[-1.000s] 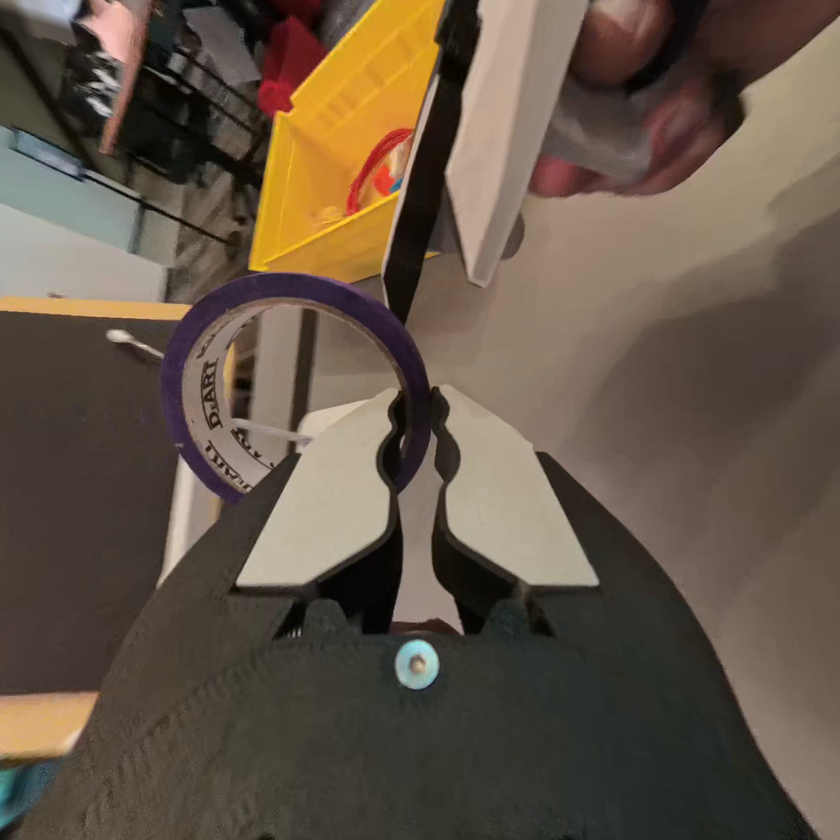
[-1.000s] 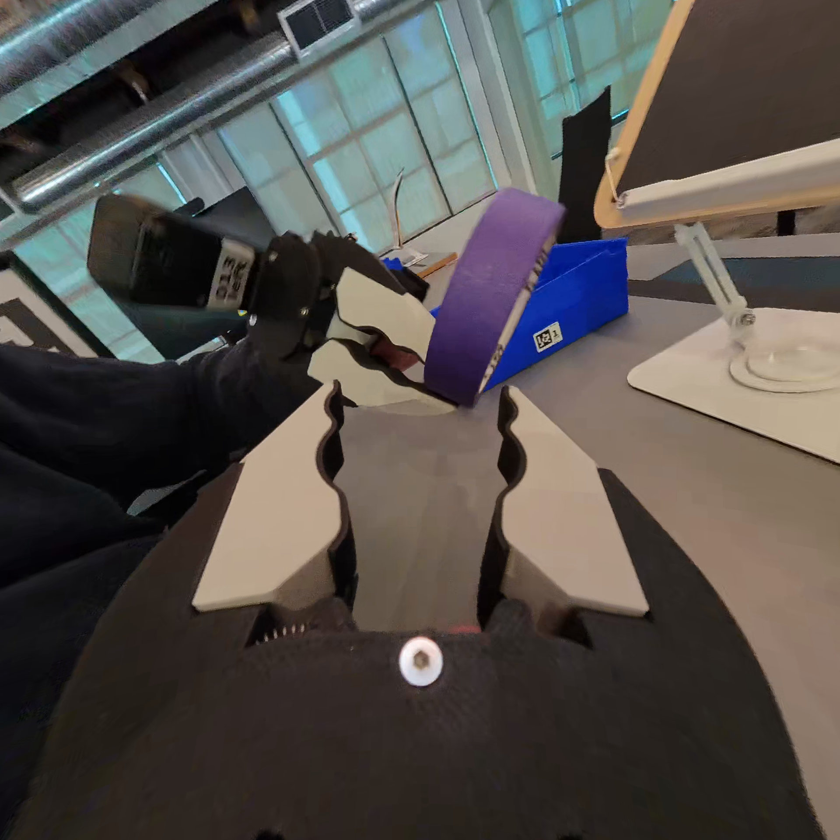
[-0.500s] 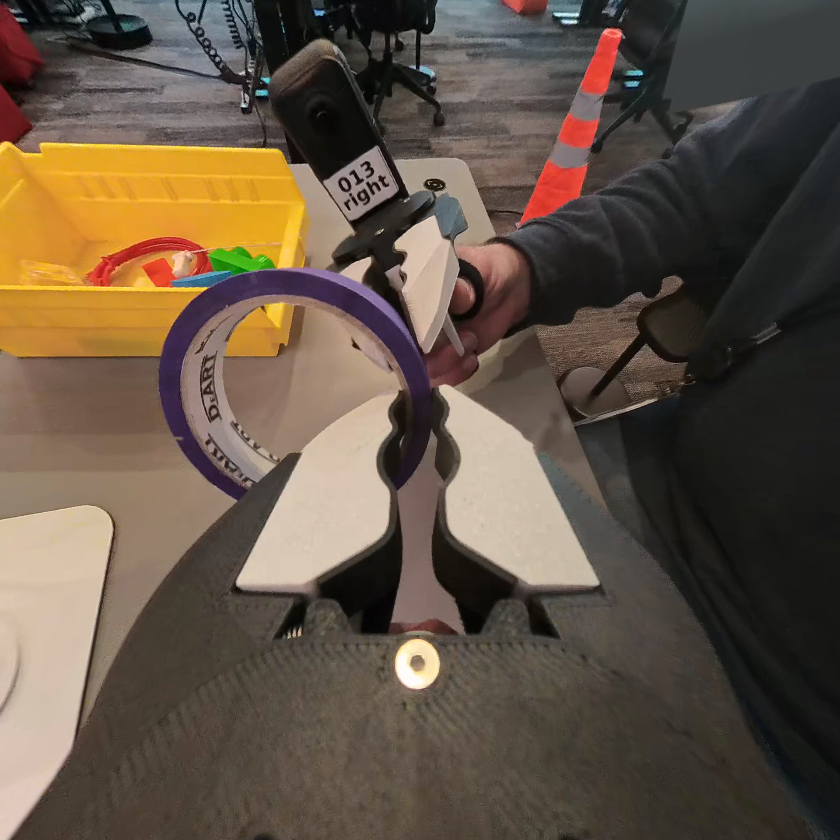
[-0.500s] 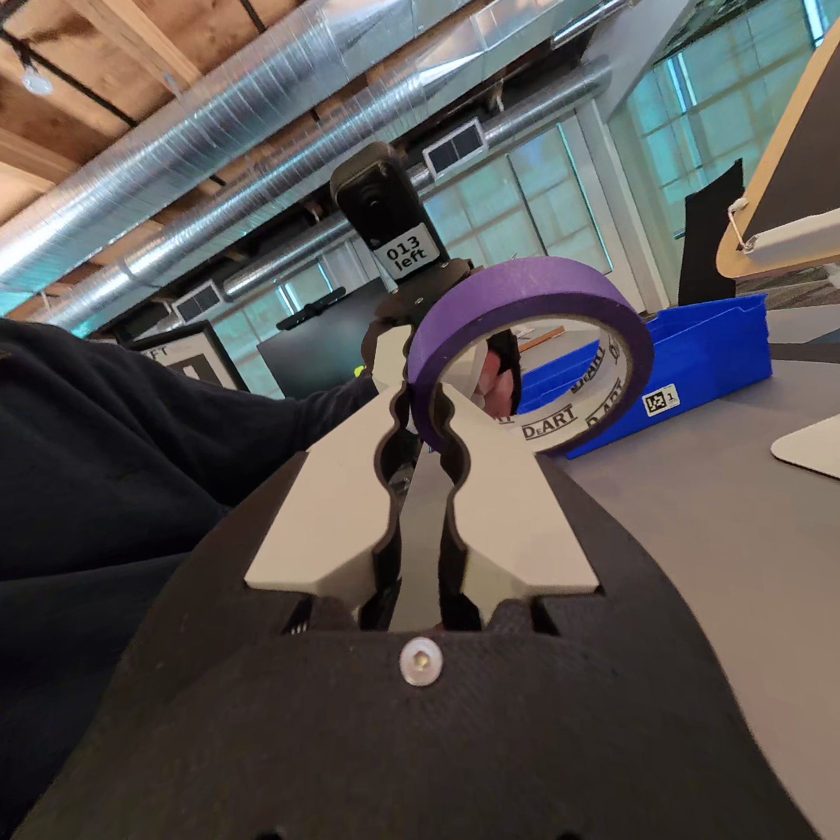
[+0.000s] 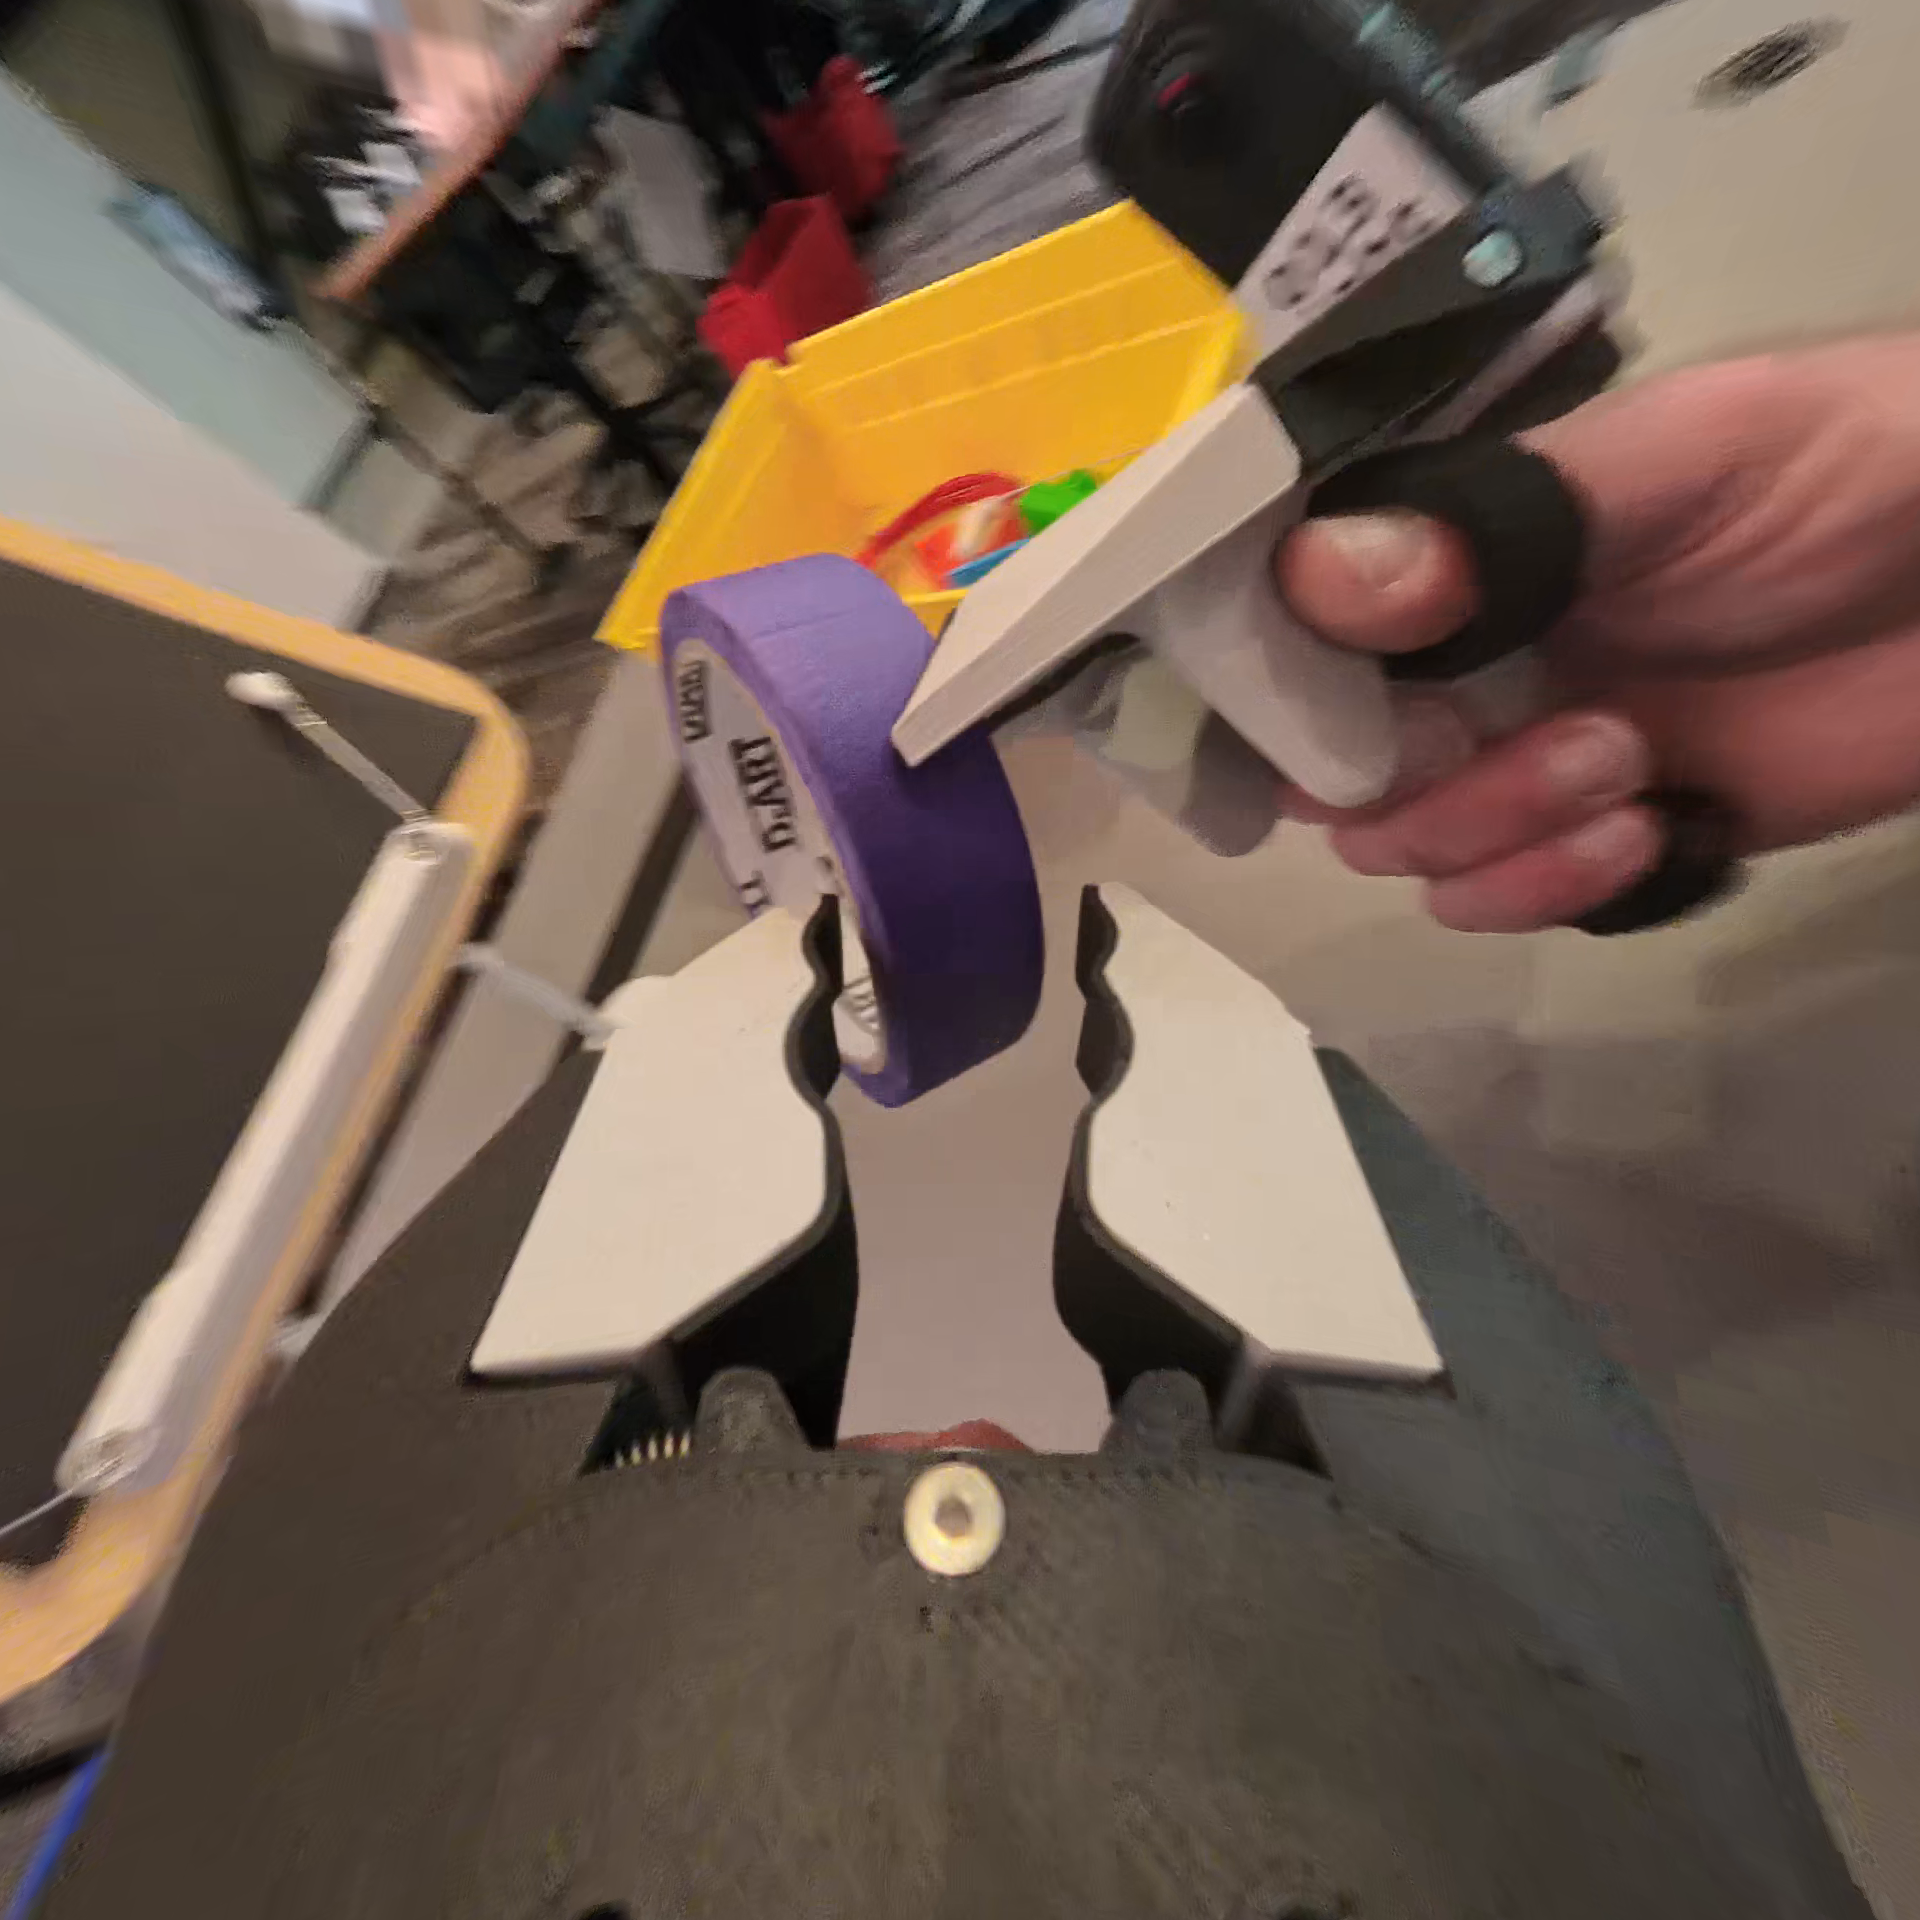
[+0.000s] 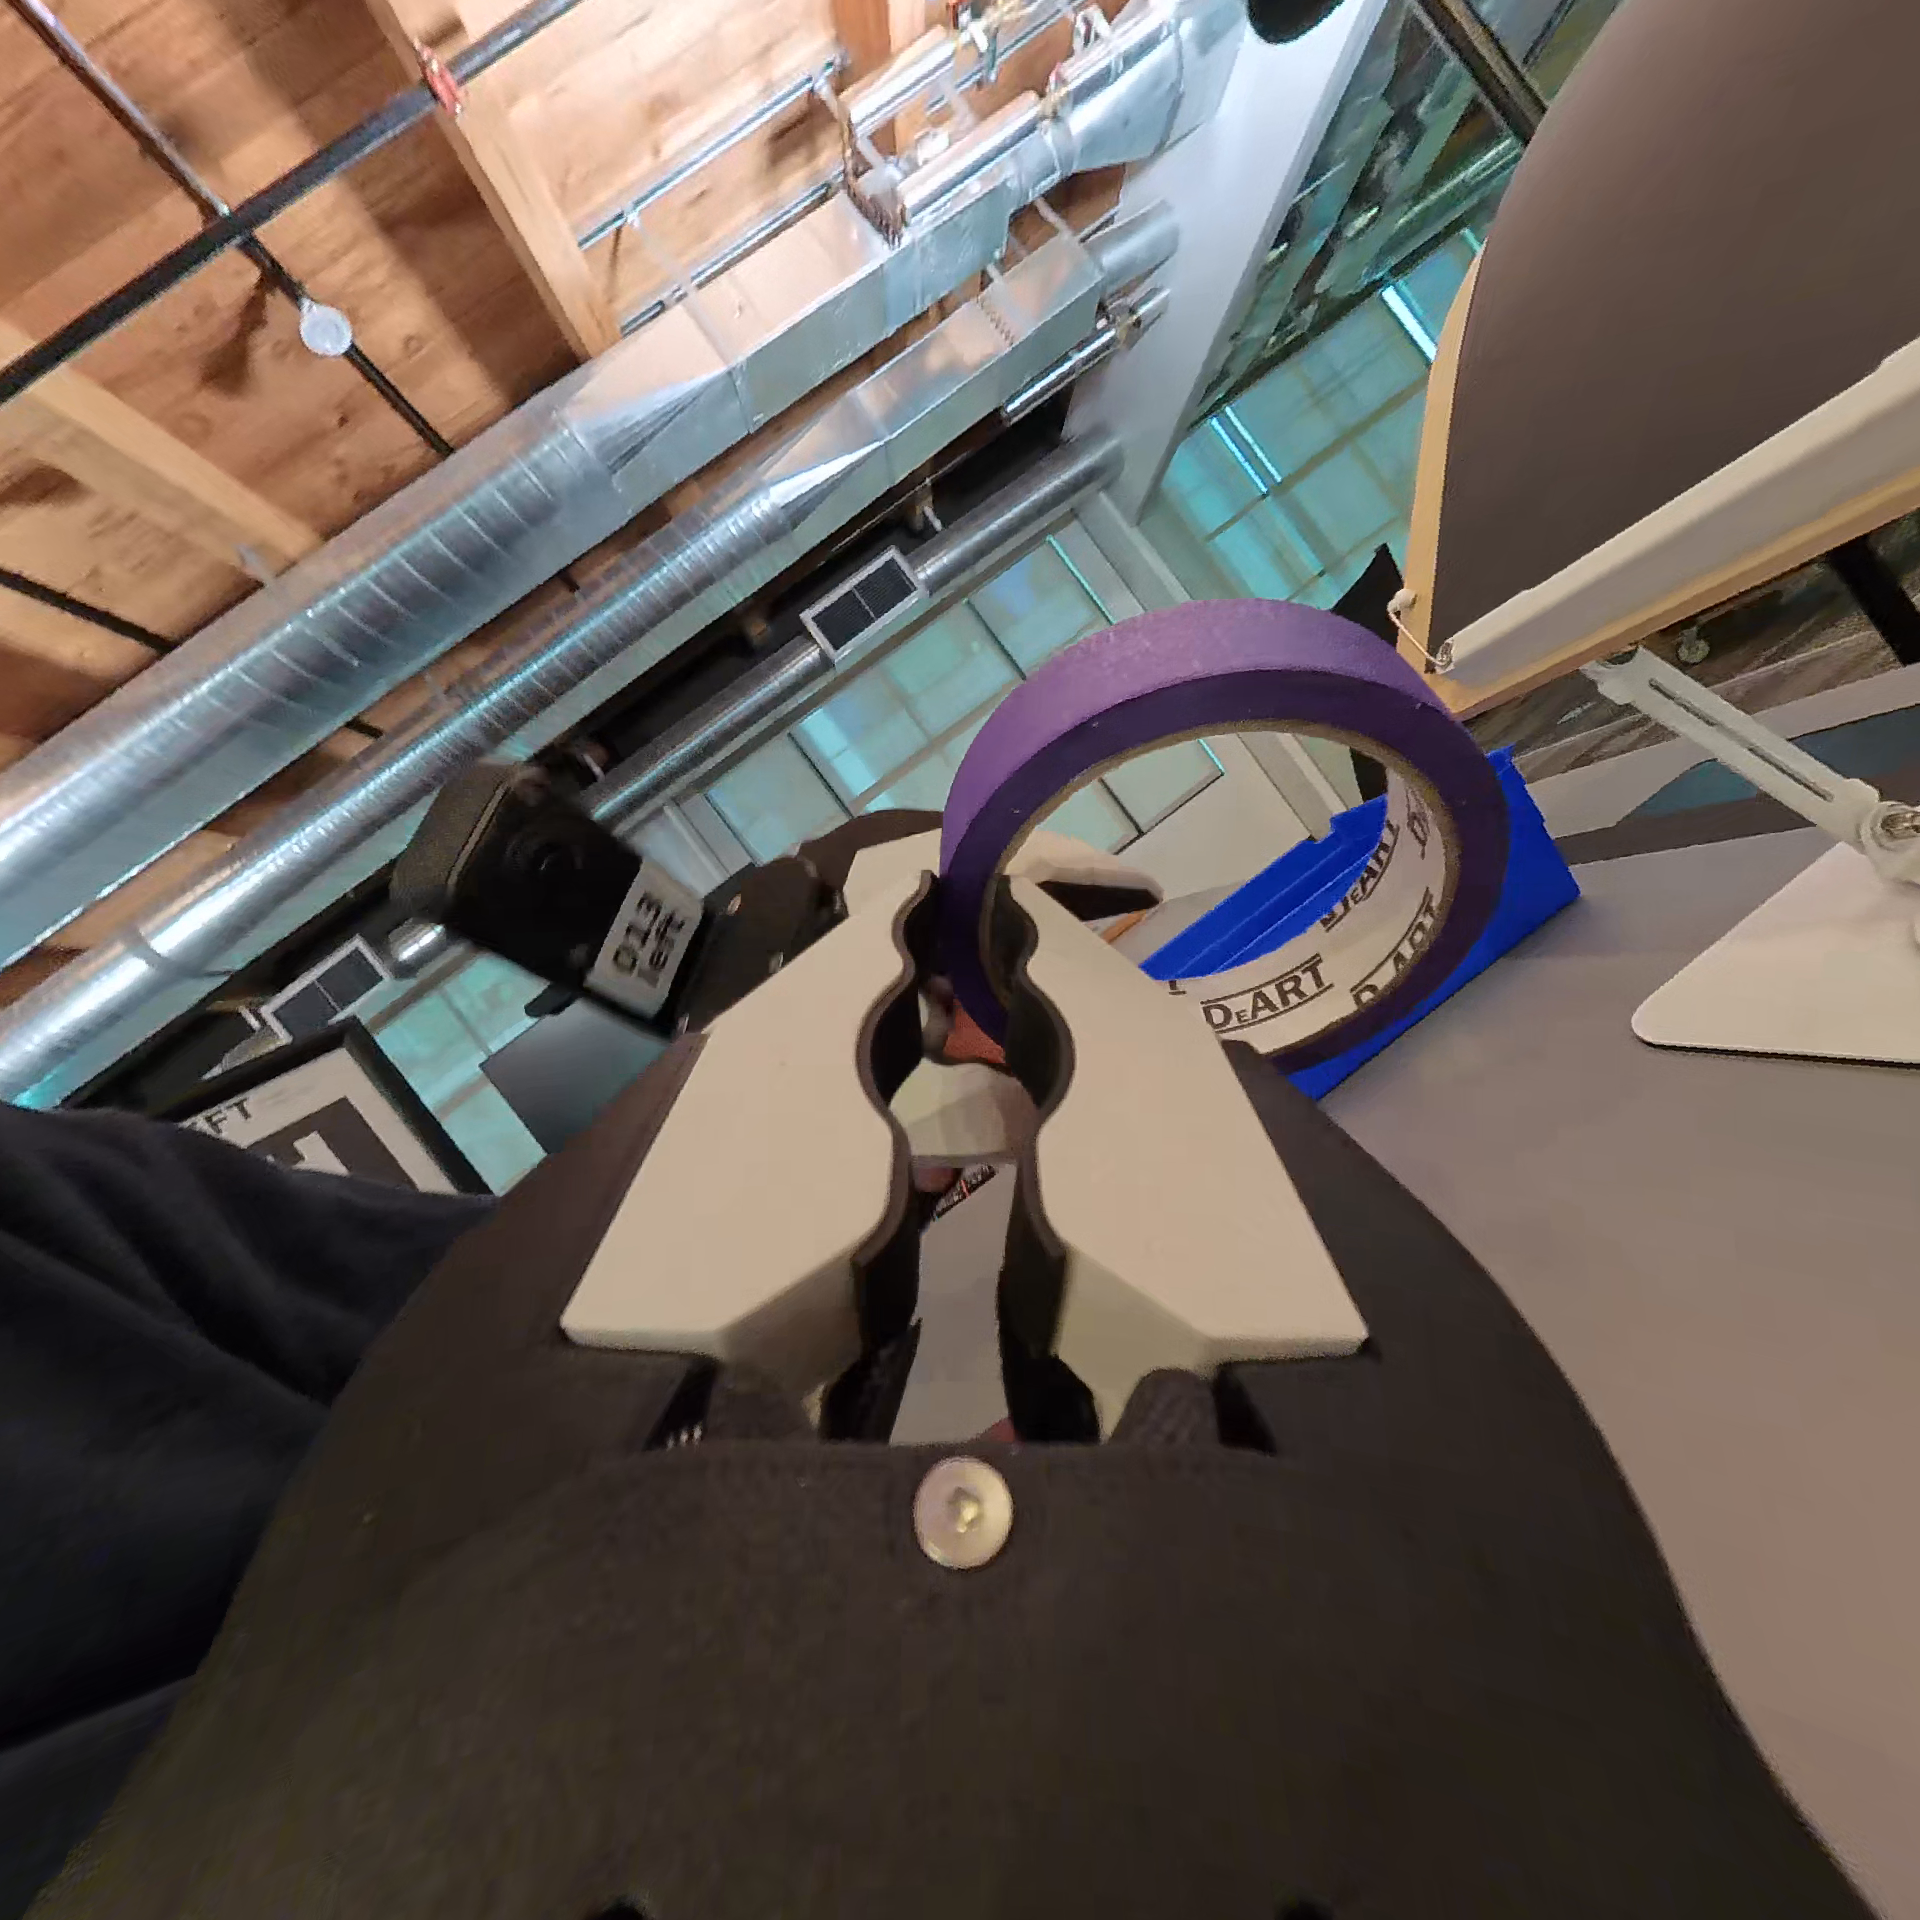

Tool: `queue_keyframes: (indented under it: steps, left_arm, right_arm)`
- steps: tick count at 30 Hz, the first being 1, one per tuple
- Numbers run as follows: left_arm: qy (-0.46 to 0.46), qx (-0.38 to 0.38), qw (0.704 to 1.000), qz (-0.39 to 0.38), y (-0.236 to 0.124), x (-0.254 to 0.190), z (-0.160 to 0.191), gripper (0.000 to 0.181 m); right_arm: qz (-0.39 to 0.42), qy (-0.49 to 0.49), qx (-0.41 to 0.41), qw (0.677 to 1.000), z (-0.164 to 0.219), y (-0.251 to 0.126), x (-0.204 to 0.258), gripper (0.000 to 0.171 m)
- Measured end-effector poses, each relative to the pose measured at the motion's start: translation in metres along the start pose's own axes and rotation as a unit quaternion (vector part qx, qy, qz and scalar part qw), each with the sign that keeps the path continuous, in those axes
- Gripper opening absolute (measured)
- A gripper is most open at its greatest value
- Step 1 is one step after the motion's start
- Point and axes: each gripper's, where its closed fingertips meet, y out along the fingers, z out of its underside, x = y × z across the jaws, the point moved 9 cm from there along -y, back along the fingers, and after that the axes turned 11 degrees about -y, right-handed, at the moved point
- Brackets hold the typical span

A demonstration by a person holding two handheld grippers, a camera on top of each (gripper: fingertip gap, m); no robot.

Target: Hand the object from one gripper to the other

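Note:
A purple tape roll [image 5: 904, 831] hangs in the air between the two grippers. My right gripper [image 6: 961, 914] is shut on the roll's wall [image 6: 1226, 665], one finger inside the ring and one outside. In the left wrist view the right gripper's white finger [image 5: 1091, 592] comes in from the upper right, held by a hand [image 5: 1714, 623]. My left gripper [image 5: 956, 914] is open, its jaws standing either side of the roll's lower edge with a gap on the right side. The left gripper's camera body [image 6: 540, 894] shows behind the roll in the right wrist view.
A yellow bin [image 5: 935, 416] with small coloured things stands behind the roll. A black board with a wooden edge [image 5: 156, 883] is at the left. A blue bin [image 6: 1527, 862] and a white stand base [image 6: 1787, 987] sit on the grey table [image 6: 1558, 1247].
My right gripper closed on the tape roll a second ago and still holds it. My left gripper, shut on the roll until half a second ago, has opened and let go.

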Motion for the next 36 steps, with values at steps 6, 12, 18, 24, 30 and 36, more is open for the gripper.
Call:
queue_keyframes:
  steps: [6, 12, 18, 24, 30, 36]
  left_arm:
    - [0.076, -0.007, 0.983, -0.167, 0.003, -0.012, 0.001, 0.031]
    - [0.060, -0.007, 0.985, -0.163, 0.001, -0.008, -0.003, 0.028]
    - [0.022, 0.008, 0.994, -0.107, -0.003, 0.004, -0.007, 0.028]
    - [-0.115, 0.004, 0.993, 0.033, -0.013, 0.027, -0.007, 0.028]
    - [-0.210, -0.004, 0.962, 0.176, -0.025, 0.045, -0.006, 0.028]
    - [-0.268, -0.010, 0.921, 0.283, -0.025, 0.047, -0.005, 0.028]
  right_arm:
    - [0.017, 0.003, -0.016, 1.000, 0.001, 0.002, 0.005, 0.007]
    - [0.010, 0.002, -0.018, 1.000, -0.003, 0.005, 0.005, 0.007]
    - [-0.001, -0.031, 0.007, 0.999, -0.005, 0.007, 0.007, 0.022]
    - [0.014, -0.079, 0.035, 0.996, -0.009, -0.011, 0.003, 0.041]
    - [0.075, -0.097, 0.037, 0.992, 0.000, -0.038, -0.012, 0.034]
    - [-0.016, -0.062, 0.058, 0.996, 0.010, -0.023, -0.016, 0.051]
